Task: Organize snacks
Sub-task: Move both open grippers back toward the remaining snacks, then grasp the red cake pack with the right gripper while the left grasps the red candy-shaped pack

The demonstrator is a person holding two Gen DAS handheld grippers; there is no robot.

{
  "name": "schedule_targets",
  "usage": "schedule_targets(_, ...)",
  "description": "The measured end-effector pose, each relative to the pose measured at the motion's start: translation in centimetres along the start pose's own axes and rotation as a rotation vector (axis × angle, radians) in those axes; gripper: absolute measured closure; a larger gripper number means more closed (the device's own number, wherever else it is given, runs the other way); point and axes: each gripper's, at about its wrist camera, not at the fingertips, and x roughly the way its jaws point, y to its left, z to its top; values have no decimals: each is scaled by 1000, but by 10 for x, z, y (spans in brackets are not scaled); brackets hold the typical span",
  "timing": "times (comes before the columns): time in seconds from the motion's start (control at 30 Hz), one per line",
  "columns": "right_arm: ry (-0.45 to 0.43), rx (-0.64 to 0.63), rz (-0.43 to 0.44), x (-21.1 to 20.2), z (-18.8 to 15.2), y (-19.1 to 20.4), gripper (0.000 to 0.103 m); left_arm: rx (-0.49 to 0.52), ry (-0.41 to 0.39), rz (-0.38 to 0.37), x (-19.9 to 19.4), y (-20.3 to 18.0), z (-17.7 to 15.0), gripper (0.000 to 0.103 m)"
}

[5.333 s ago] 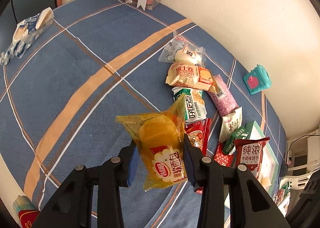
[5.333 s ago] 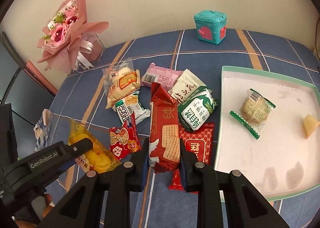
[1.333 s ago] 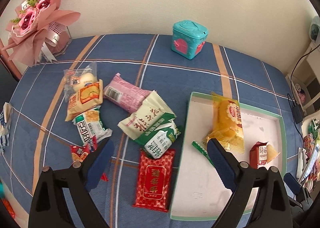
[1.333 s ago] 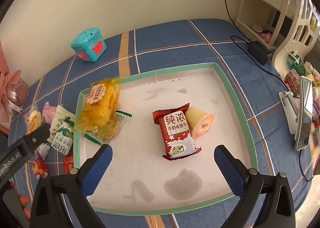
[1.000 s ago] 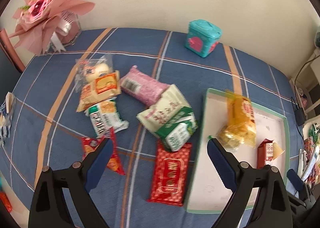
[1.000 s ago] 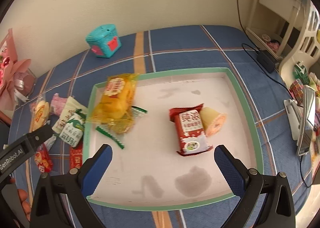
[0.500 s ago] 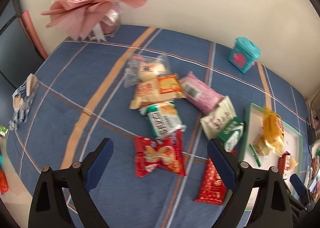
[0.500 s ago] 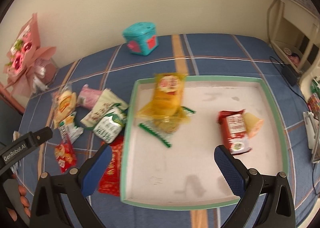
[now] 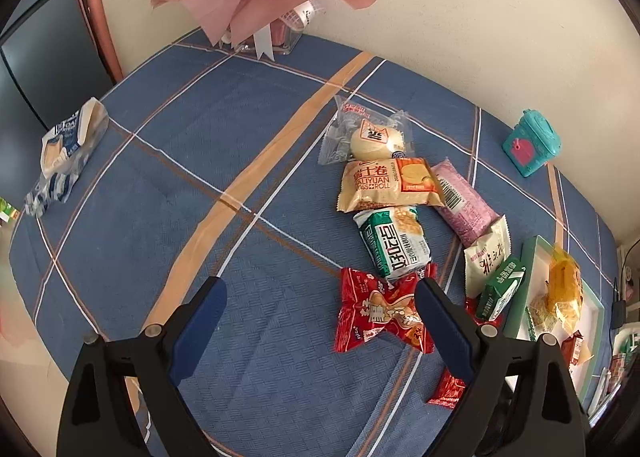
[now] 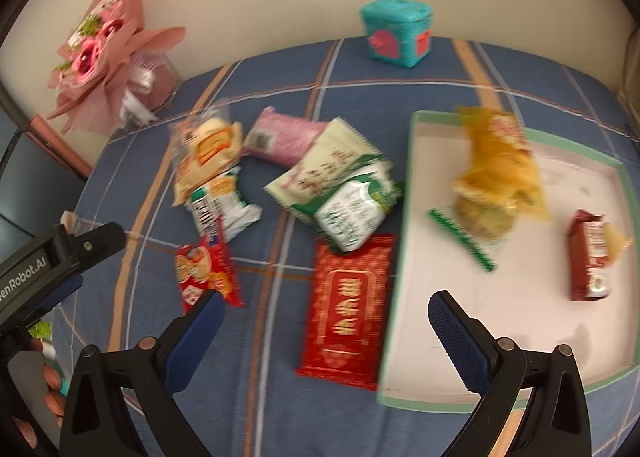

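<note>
Snacks: four are sitting in tray (image 10: pixel 408 193), some eight lying outside; left gripper (image 9: pixel 320 321) and right gripper (image 10: pixel 326 323) are gaping wide, empty.

Both wrist views high over shared snacks (image 9: pixel 394 243)

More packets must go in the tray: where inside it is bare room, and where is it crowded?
In the tray, the near half is bare, from the near rim up to the green-ended packet. The far left corner is crowded: the yellow packet lies over it. The dark red packet sits at the right side.
</note>
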Motion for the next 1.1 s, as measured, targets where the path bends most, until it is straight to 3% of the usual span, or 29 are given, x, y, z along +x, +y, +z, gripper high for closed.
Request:
schedule_targets(0.2, 9, -34, 30, 19, -2, 16, 0, -5, 50, -39, 15, 1, -3, 8)
schedule_targets(0.47, 3, -10, 20, 33, 0, 9, 10, -16, 119, -113, 38, -6, -4, 8)
schedule_targets(0.57, 12, -6, 6, 35, 1, 5, 17, -11, 154, -155, 47, -13, -6, 8)
schedule_targets(0.8, 9, -23, -34, 35, 0, -1, 34, -1, 193, -169, 66, -24, -9, 8)
schedule_targets(0.9, 8, -19, -46, 34, 1, -5, 39, -3, 200, -171, 71, -25, -9, 17)
schedule_targets(0.97, 7, -15, -50, 32, 0, -8, 41, -1, 207, -169, 74, -26, -10, 28)
schedule_targets(1.1, 18, -27, -83, 34, 2, -6, 44, -10, 222, -171, 78, -24, -11, 35)
